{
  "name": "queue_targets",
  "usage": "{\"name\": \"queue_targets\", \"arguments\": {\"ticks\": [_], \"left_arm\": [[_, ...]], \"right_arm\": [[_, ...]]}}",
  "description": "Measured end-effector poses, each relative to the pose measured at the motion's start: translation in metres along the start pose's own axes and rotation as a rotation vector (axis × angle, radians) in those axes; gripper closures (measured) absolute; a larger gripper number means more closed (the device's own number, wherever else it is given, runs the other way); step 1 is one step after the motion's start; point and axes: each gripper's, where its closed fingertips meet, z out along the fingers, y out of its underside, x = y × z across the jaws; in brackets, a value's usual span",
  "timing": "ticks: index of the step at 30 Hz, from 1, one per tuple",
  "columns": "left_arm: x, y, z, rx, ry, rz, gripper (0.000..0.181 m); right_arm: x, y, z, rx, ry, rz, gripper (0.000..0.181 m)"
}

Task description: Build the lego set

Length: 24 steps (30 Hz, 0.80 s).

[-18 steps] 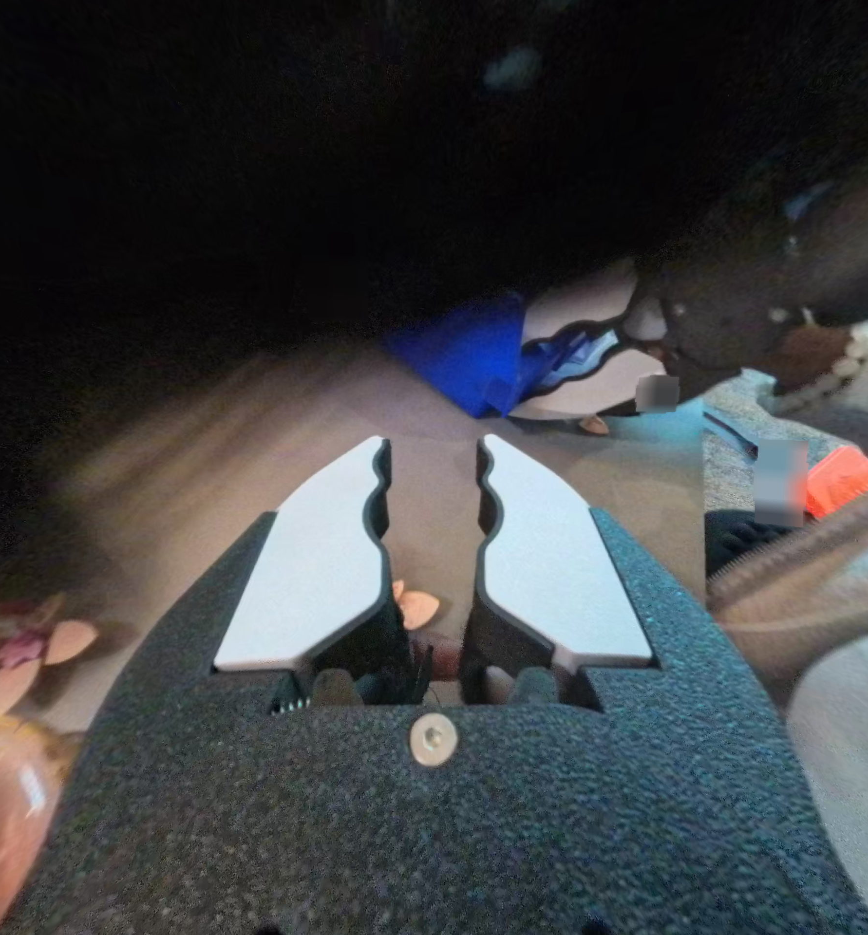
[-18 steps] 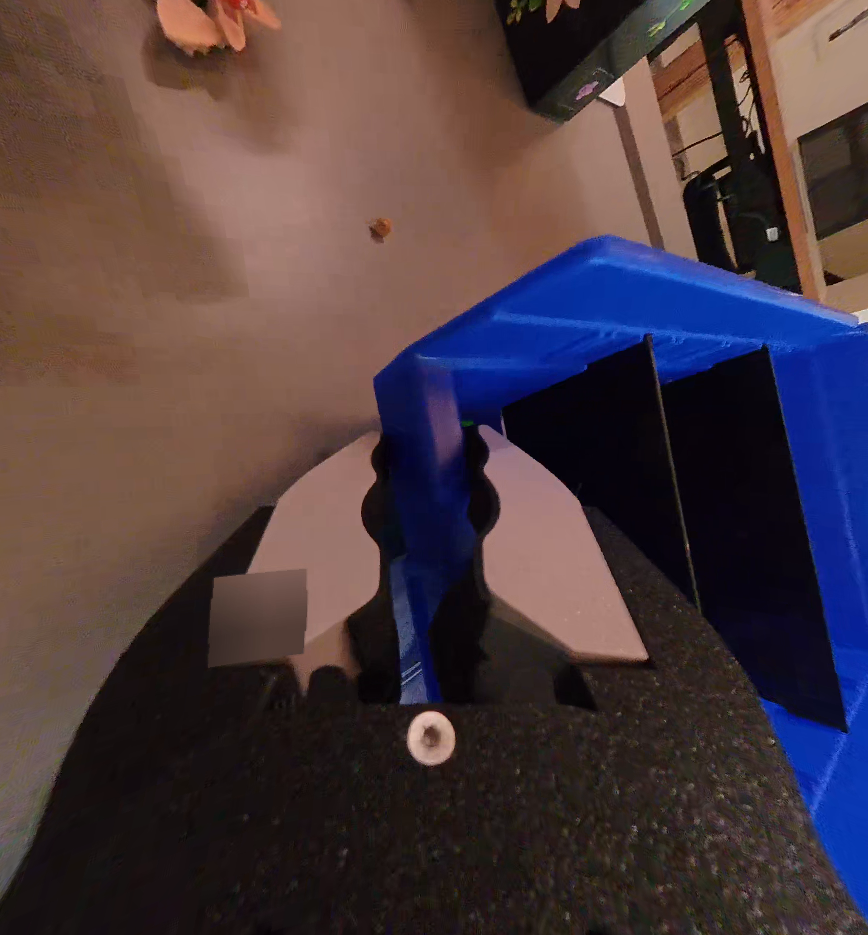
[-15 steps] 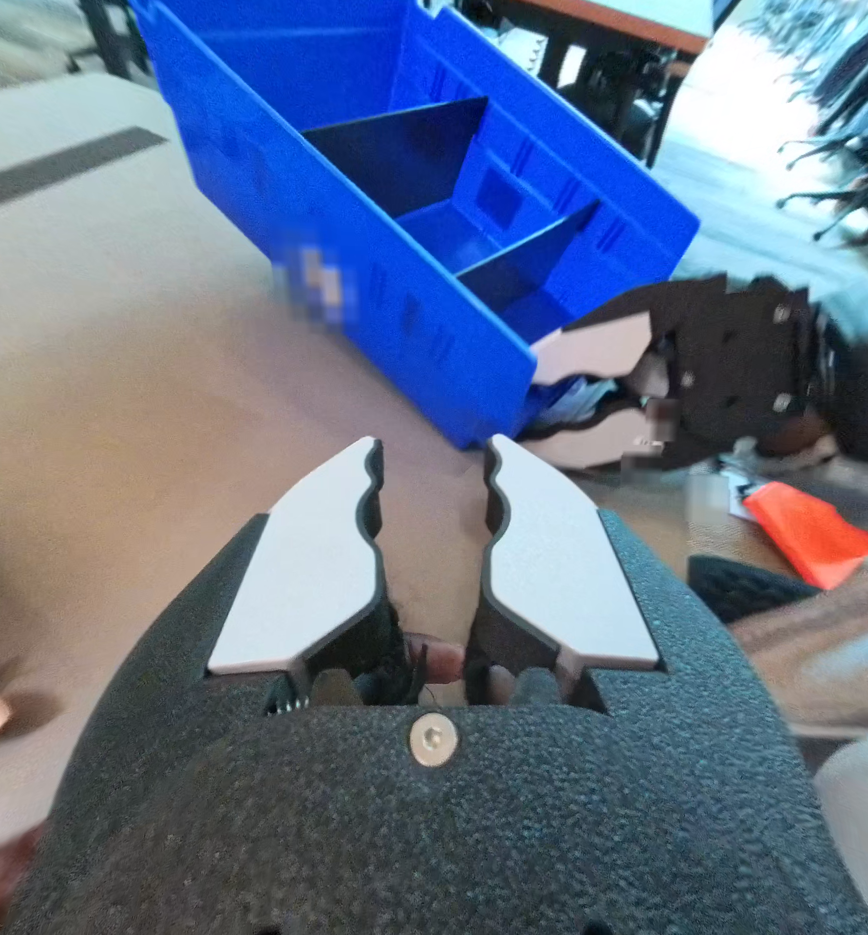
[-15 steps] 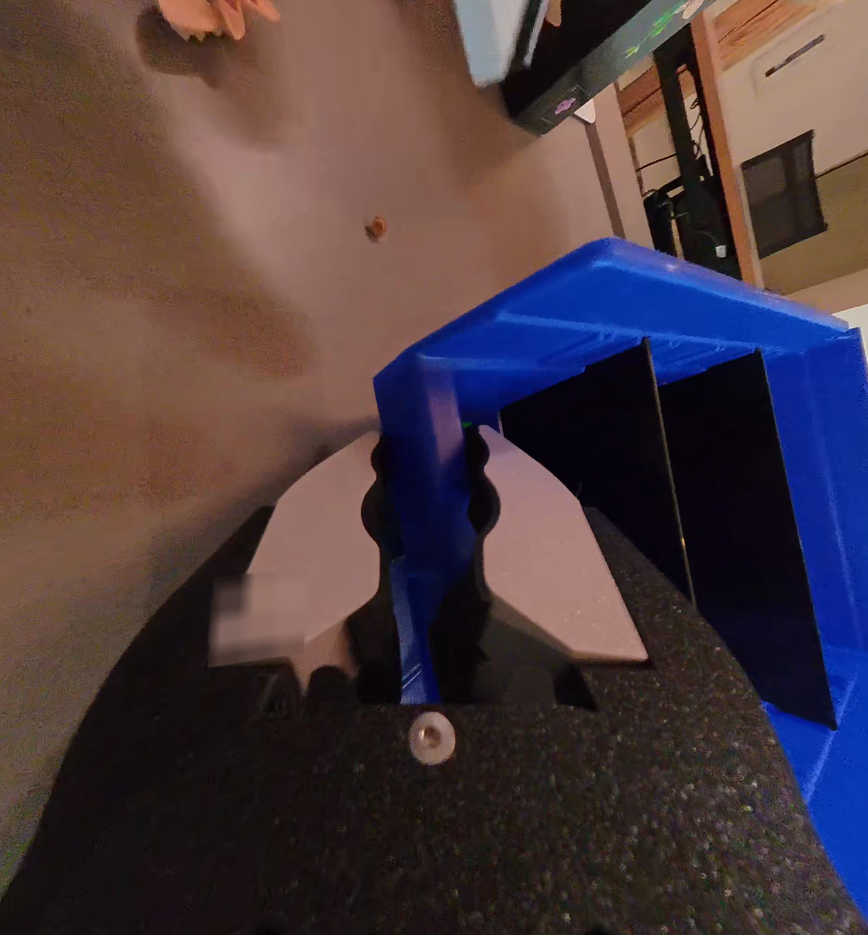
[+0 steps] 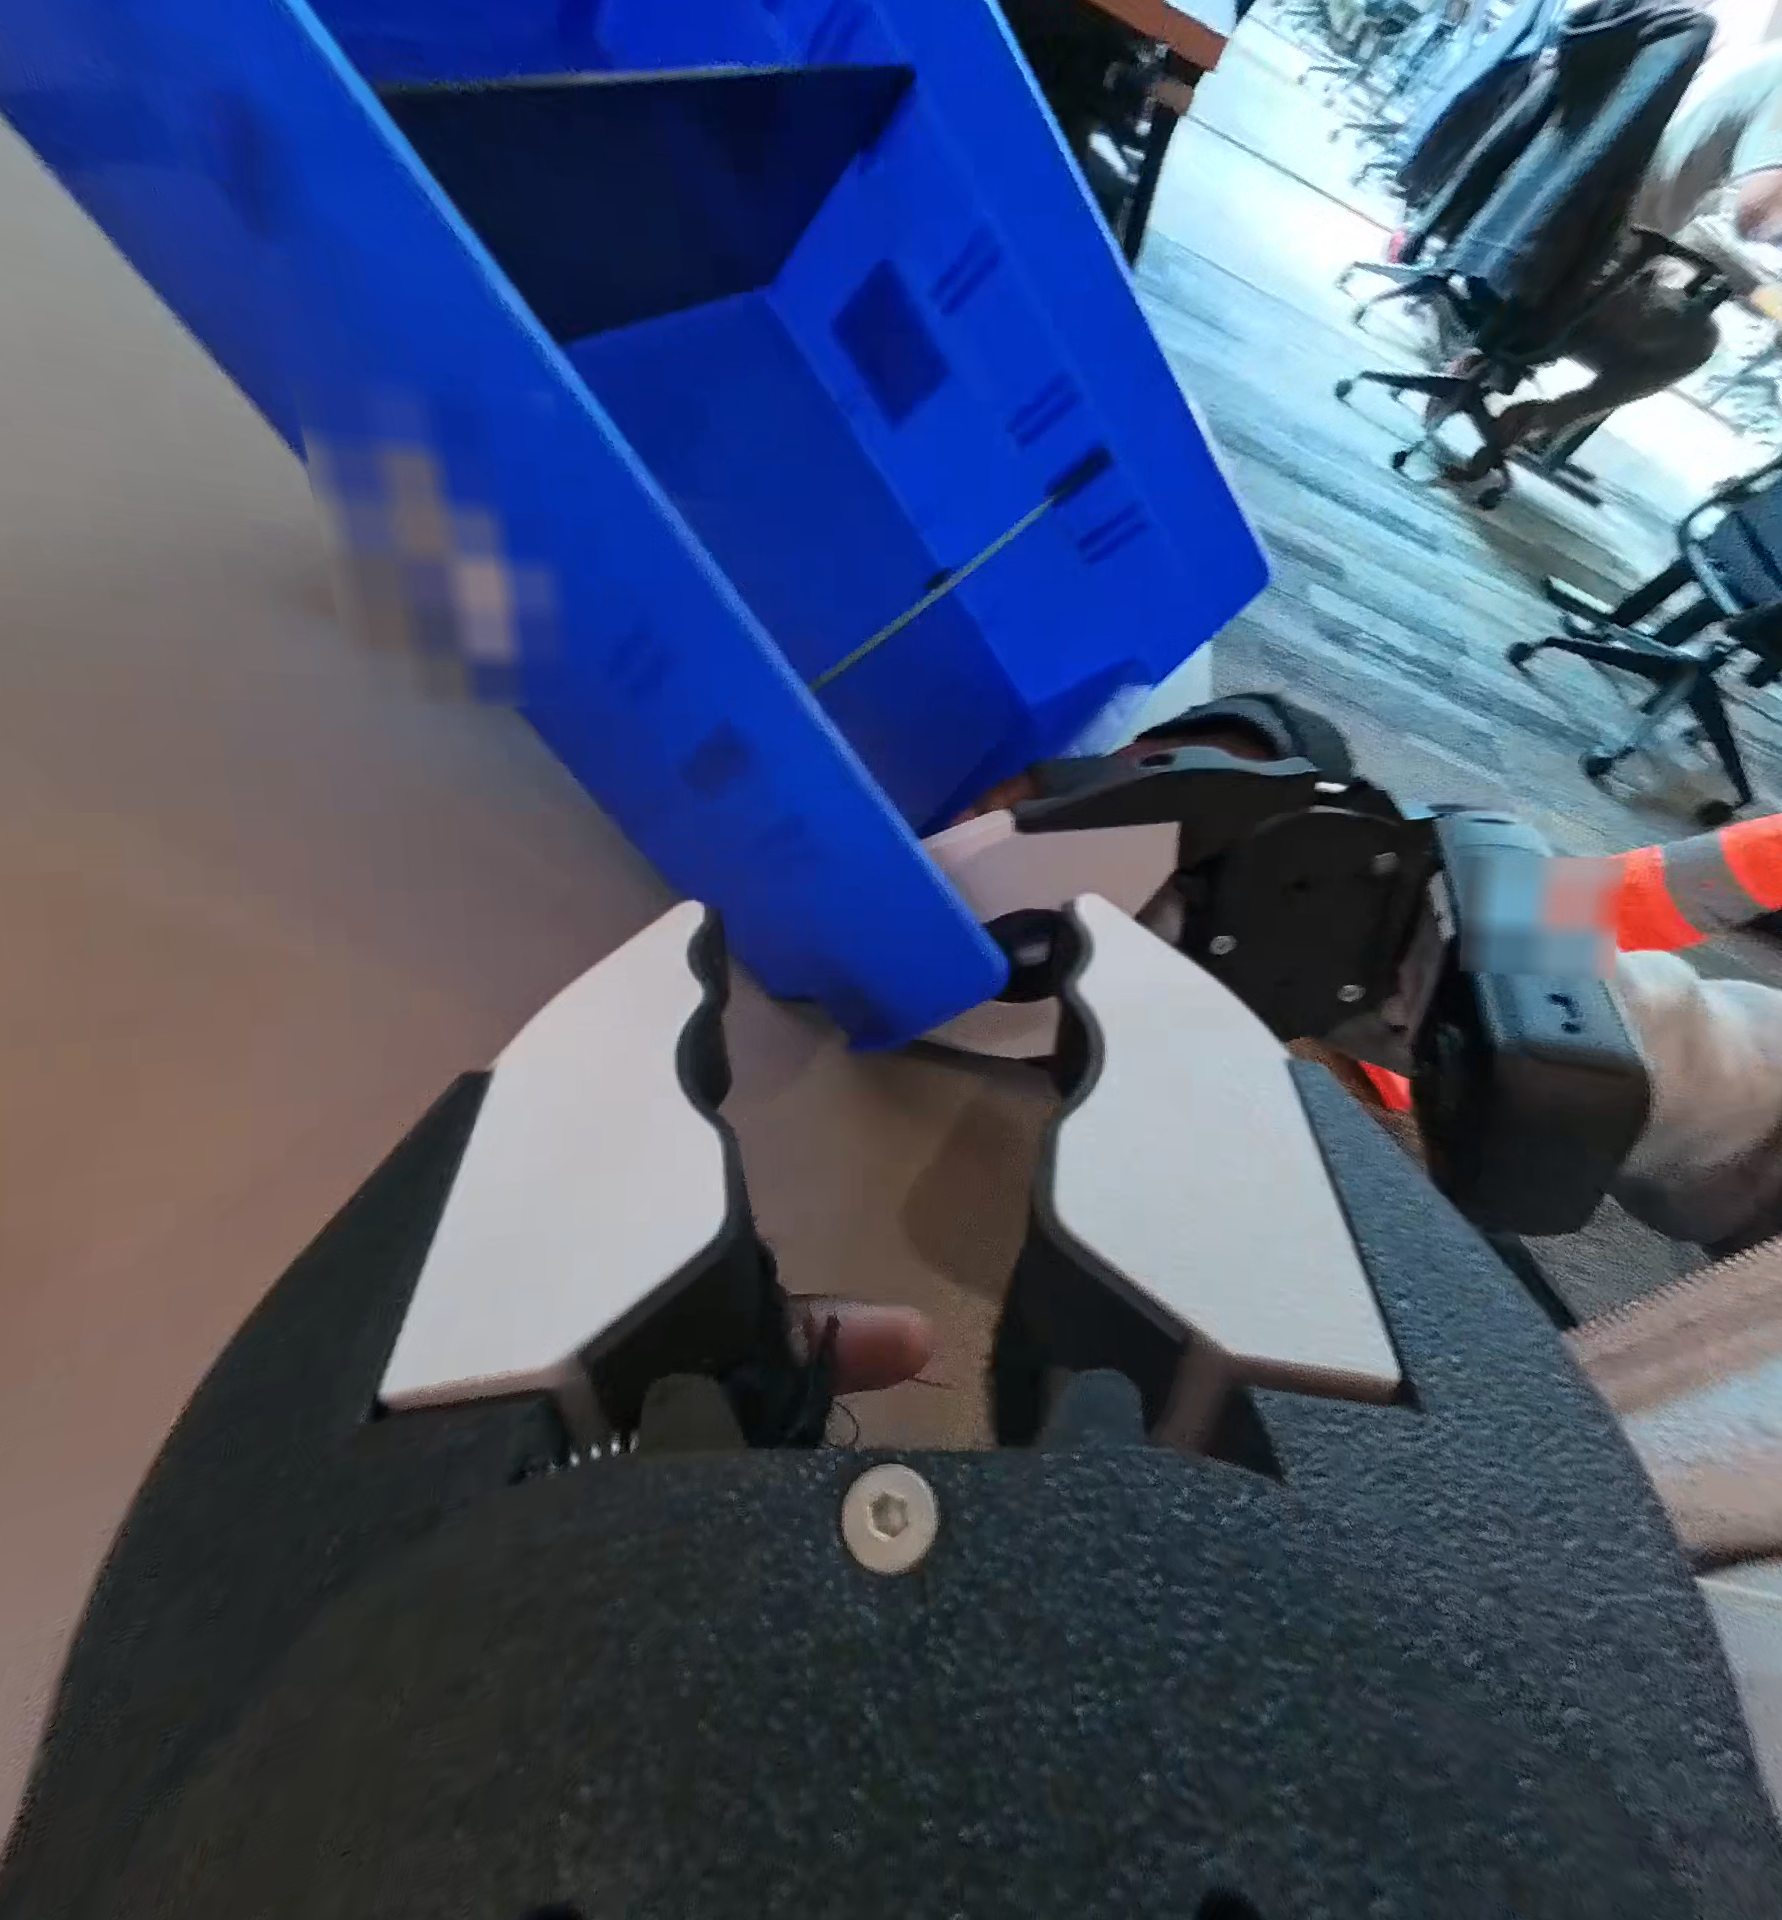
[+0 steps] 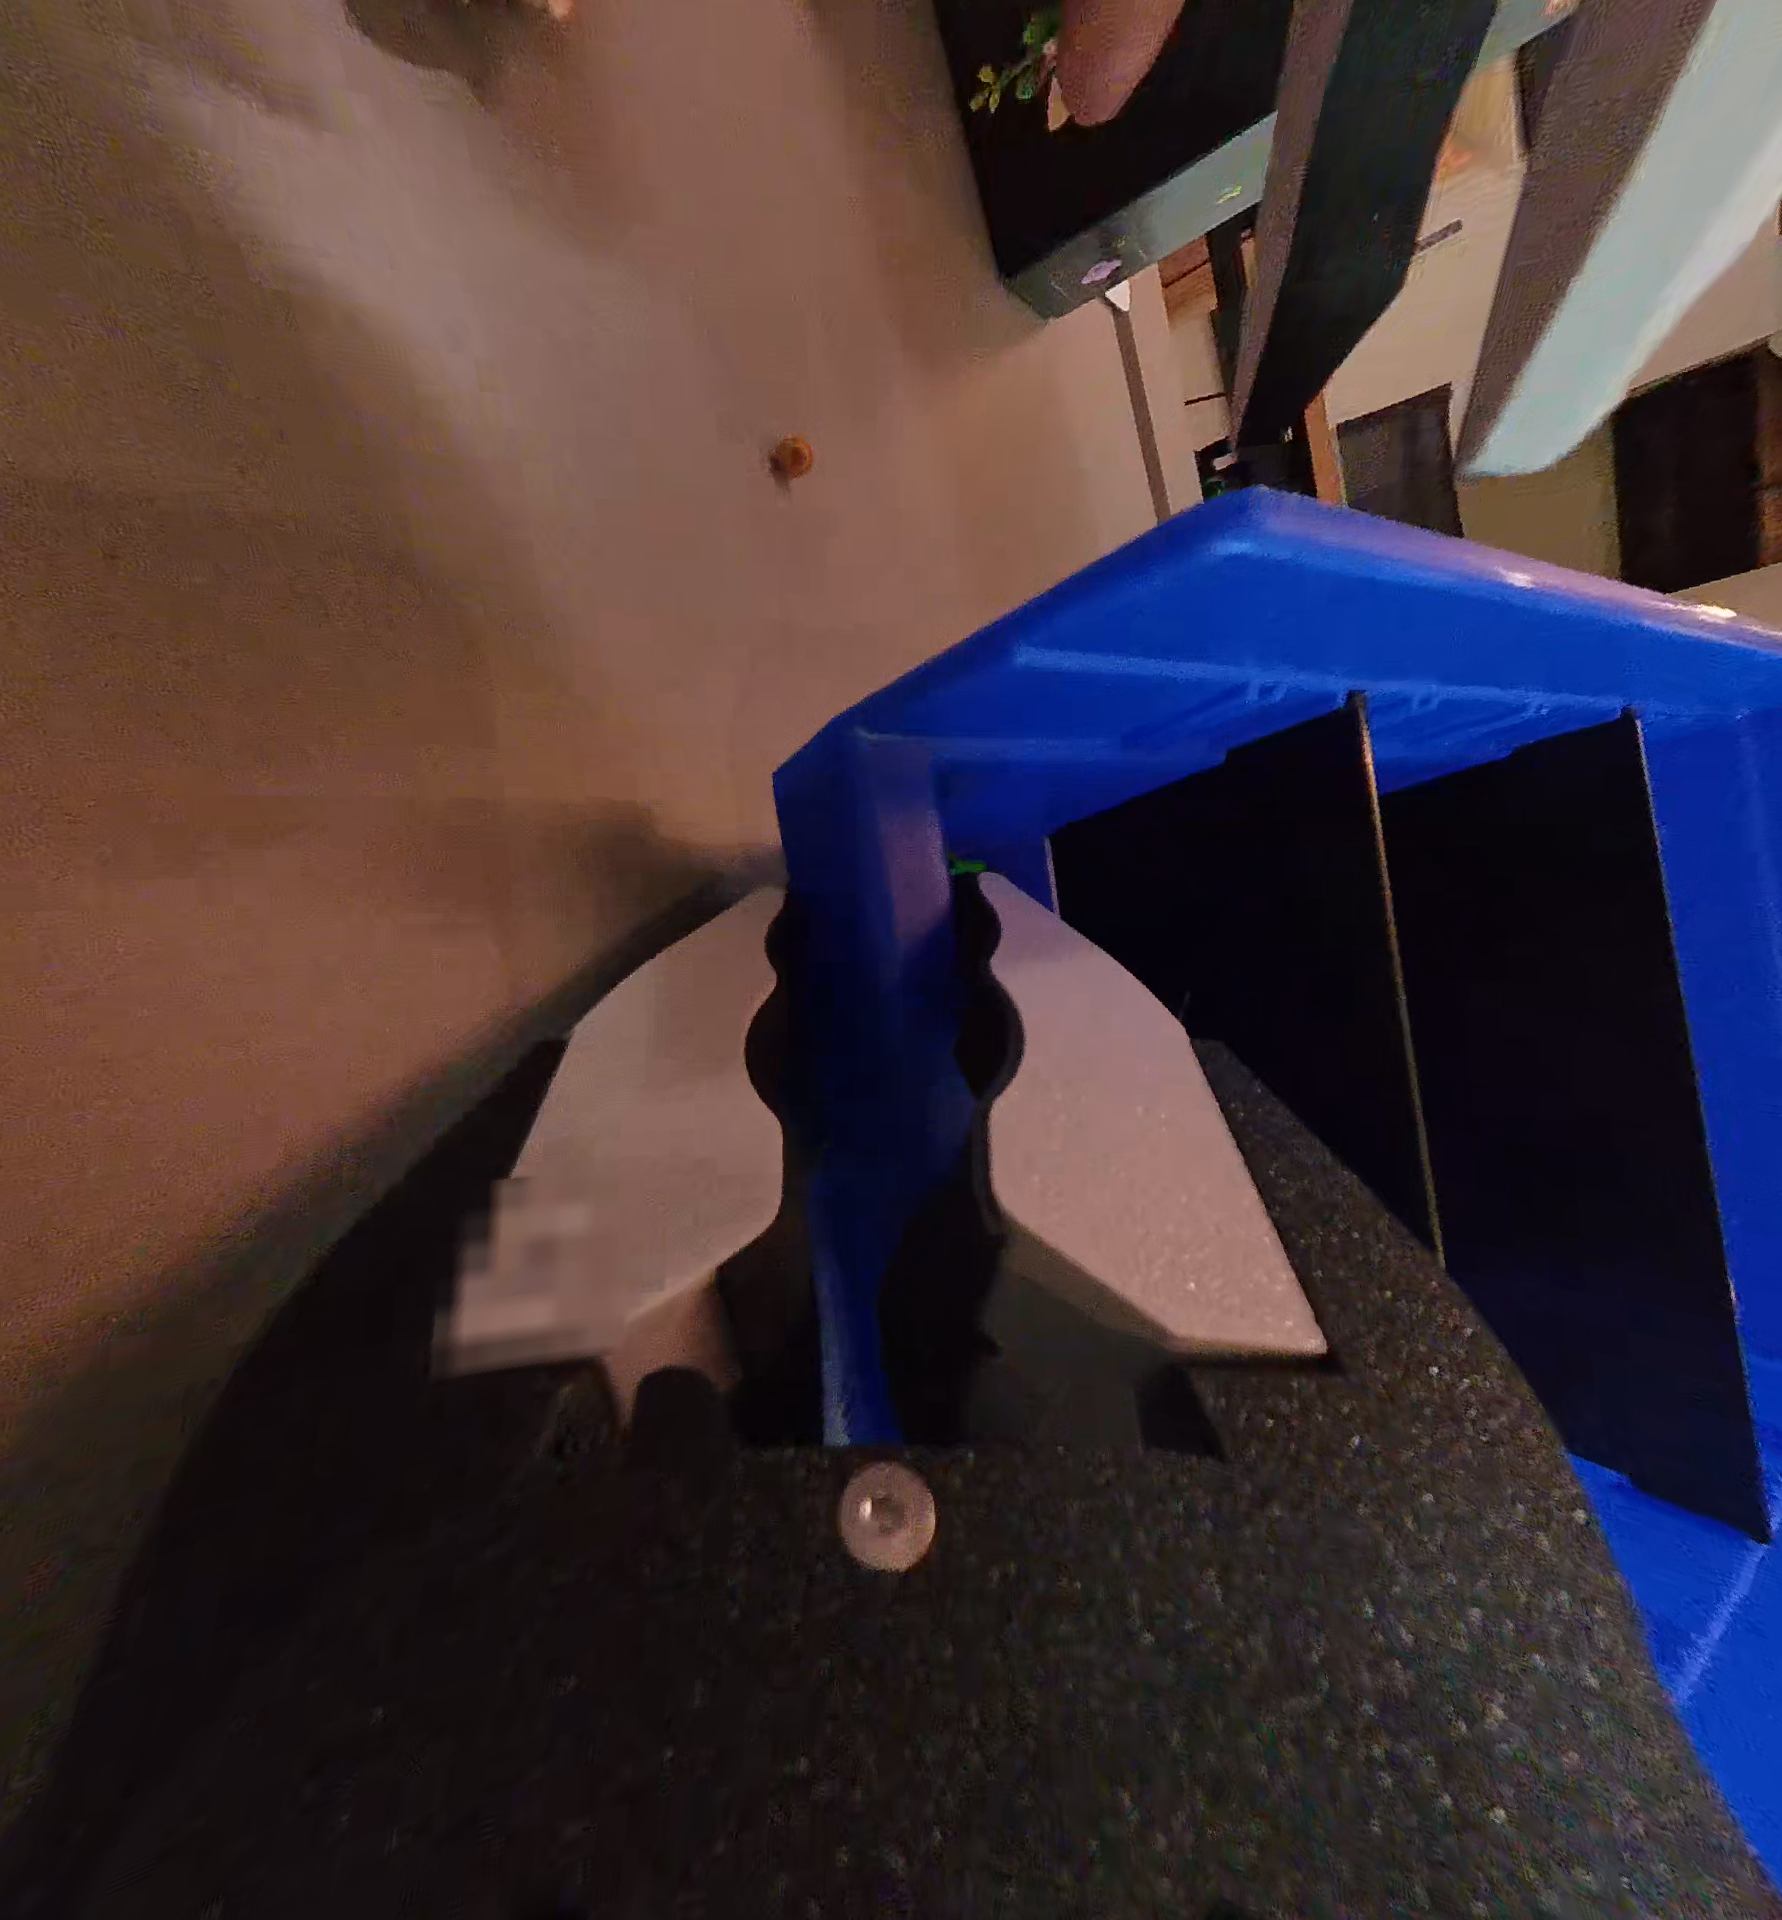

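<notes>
In the left wrist view, the left gripper (image 5: 892, 935) hangs over the tan tabletop (image 5: 139, 935) with its jaws apart and nothing held between them; the near corner of the blue plastic divided bin (image 5: 658, 520) sits just beyond the fingertips, in the gap's line but not clamped. A person's fingertip (image 5: 871, 1349) shows deep between the fingers near the gripper's body. The bin is tipped up on one side, and this view looks into it: a dark divider panel (image 5: 658, 187) crosses the upper compartment, and a thin second divider lies nearer the low end. To the right of the bin's corner, the right gripper (image 5: 980, 894) comes in from the side, its pale fingers on the bin's end wall, with a sleeve (image 5: 1749, 1101) and an orange-banded strap (image 5: 1697, 883) behind it. Office chairs (image 5: 1552, 312) stand on the floor beyond the bin (only this view shows them).

In the right wrist view, the right gripper (image 6: 882, 894) has its jaws clamped on the bin's blue end wall (image 6: 887, 1039), which runs up between the two fingers. Right of that wall, two dark dividers (image 6: 1552, 1091) stand inside the bin. Left of the bin, on the tabletop, lies one small round orange-brown lego piece (image 6: 791, 455), well apart from the bin, seen only here. A dark box with flower artwork (image 6: 1095, 135) lies beyond it.
</notes>
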Motion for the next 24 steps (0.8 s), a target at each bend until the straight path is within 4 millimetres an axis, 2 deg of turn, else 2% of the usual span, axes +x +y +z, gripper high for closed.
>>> {"name": "queue_targets", "arguments": {"ticks": [1,3,5,8,13,15,17,19,21,22,24], "left_arm": [[0.003,0.001,0.006,-0.024,0.005,0.018,0.125],[-0.004,0.01,0.022,-0.104,-0.075,0.134,0.126],[-0.001,0.012,0.034,-0.103,-0.085,0.169,0.136],[-0.002,0.009,0.032,-0.026,-0.141,0.184,0.15],[0.005,0.016,0.03,0.036,-0.179,0.185,0.15],[0.004,0.015,0.03,0.059,-0.188,0.179,0.151],[0.002,0.013,0.028,0.078,-0.19,0.152,0.154],[-0.001,0.01,0.027,0.103,-0.181,0.12,0.157],[-0.001,0.009,0.028,0.12,-0.186,0.114,0.159],[-0.001,0.009,0.028,0.131,-0.197,0.114,0.161],[-0.002,0.01,0.026,0.159,-0.21,0.105,0.162]], "right_arm": [[-0.001,0.0,0.0,-0.001,-0.002,0.001,0.153],[-0.002,-0.001,0.0,-0.003,-0.008,0.01,0.153],[-0.002,-0.001,0.0,-0.004,-0.017,0.014,0.153],[-0.003,-0.002,0.0,0.002,-0.072,0.063,0.153],[-0.013,-0.005,-0.007,0.071,-0.184,0.111,0.147],[-0.014,-0.009,-0.016,0.124,-0.228,0.117,0.14],[-0.004,-0.02,-0.032,0.25,-0.213,0.187,0.154],[0.021,-0.028,-0.052,0.401,-0.137,0.402,0.157],[0.045,-0.018,-0.059,0.405,-0.048,0.697,0.168],[0.049,-0.007,-0.055,0.321,-0.02,0.852,0.17],[0.032,0.013,-0.043,0.071,-0.055,0.998,0.176]]}}
